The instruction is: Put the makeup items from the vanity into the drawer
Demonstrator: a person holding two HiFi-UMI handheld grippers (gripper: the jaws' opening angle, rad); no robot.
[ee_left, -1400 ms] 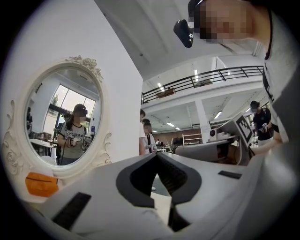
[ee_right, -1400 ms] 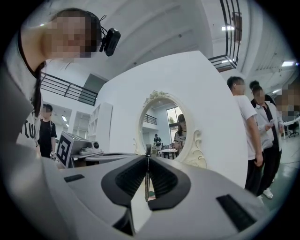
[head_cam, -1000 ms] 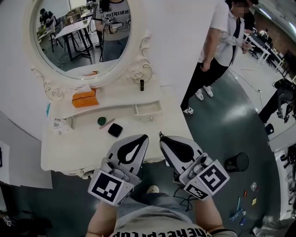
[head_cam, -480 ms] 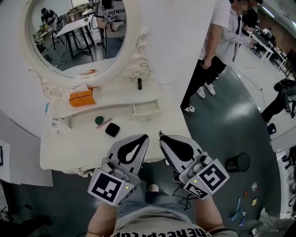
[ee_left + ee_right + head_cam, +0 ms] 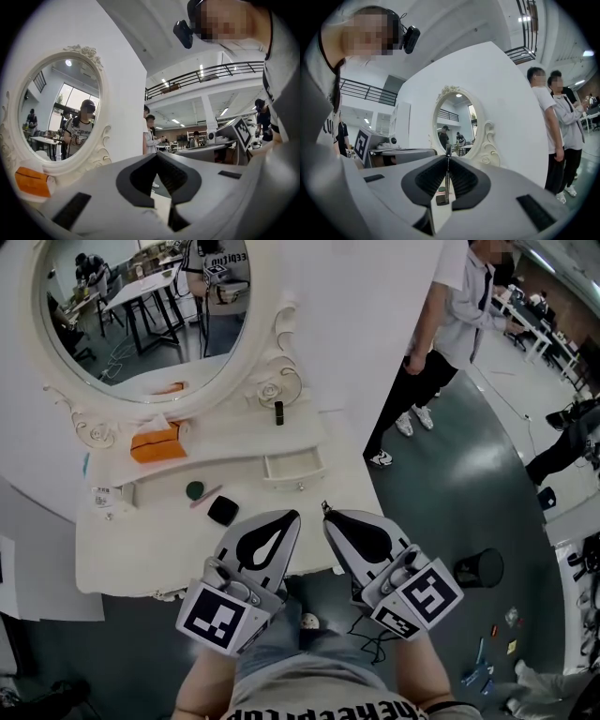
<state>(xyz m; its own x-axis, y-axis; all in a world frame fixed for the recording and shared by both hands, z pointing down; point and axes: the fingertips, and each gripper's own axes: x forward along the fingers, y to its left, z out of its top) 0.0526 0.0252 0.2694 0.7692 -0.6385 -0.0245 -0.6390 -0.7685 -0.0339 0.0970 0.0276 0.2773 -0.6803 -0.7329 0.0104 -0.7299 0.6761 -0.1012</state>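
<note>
Near the vanity front: left gripper and right gripper, jaws closed, empty; black compact on top, small drawer open.

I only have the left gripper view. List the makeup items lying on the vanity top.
Observer: On the vanity top, a black compact, a round green item and a pink stick lie close together.
Operator: Report the drawer.
Observer: The small drawer stands pulled out, to the right of them.
Operator: Now the right gripper.
Observer: The right gripper has its jaws together, nothing between them.
</note>
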